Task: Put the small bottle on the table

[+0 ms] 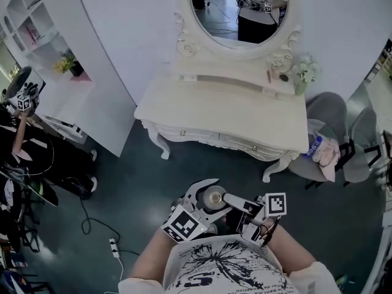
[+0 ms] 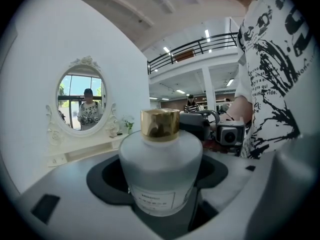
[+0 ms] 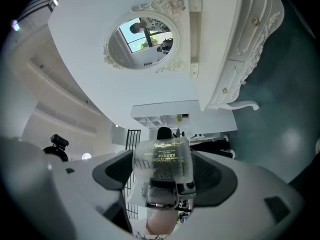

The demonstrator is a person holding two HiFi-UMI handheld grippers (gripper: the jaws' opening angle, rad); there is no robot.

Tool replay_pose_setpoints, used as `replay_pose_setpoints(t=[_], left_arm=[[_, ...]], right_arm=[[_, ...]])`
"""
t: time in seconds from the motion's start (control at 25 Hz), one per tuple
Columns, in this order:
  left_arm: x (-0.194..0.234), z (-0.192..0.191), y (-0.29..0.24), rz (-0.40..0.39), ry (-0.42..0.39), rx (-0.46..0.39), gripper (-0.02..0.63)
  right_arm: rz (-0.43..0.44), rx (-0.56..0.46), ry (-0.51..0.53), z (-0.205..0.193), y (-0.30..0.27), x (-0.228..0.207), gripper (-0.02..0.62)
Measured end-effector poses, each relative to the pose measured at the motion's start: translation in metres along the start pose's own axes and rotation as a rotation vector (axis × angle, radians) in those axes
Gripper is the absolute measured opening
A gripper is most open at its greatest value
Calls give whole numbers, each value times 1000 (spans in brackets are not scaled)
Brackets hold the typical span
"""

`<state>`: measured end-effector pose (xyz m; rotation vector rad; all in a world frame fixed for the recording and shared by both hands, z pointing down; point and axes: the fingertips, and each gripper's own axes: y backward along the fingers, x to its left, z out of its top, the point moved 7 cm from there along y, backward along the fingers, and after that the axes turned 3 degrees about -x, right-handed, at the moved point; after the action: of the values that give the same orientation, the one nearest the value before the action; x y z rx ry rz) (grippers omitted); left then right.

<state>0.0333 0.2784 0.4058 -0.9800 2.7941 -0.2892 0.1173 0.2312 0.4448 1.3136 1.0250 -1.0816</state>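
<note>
Frosted gold-capped bottle [image 2: 160,154] gripped in left claw [image 2: 160,181], small clear bottle [image 3: 162,159] gripped in right claw [image 3: 162,179], white dressing table [image 1: 220,109] ahead

Left gripper [image 2: 160,184] clamped on frosted bottle [image 2: 161,156], right gripper [image 3: 162,176] clamped on clear bottle [image 3: 162,159], both close together before torso, forearms angled inward.

Your left gripper [image 2: 160,178] clamps an upright, gold-capped frosted bottle [image 2: 160,154]; your right gripper [image 3: 163,173] clamps 1 small clear bottle [image 3: 162,156], both well apart from the white table [image 1: 226,112].
</note>
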Motion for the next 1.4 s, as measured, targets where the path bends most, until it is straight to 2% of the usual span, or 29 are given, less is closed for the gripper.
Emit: replay_pose_setpoints(t=[0.4,0.84,1.16,1.4], left_arm=[[77,-12,-26,19,16,8,351],[190,7,-111,73,6,16,351],[238,7,-171,57,17,18,351],[272,3,-196,-14,9,9,351]], right_arm=[[-13,14,-16,70,-42,-19,374],[8,85,-6,214,-74,-16,374],[-10,72,-6,290,-70,-24,374],[-17,16,1,325,-76,-30,374]])
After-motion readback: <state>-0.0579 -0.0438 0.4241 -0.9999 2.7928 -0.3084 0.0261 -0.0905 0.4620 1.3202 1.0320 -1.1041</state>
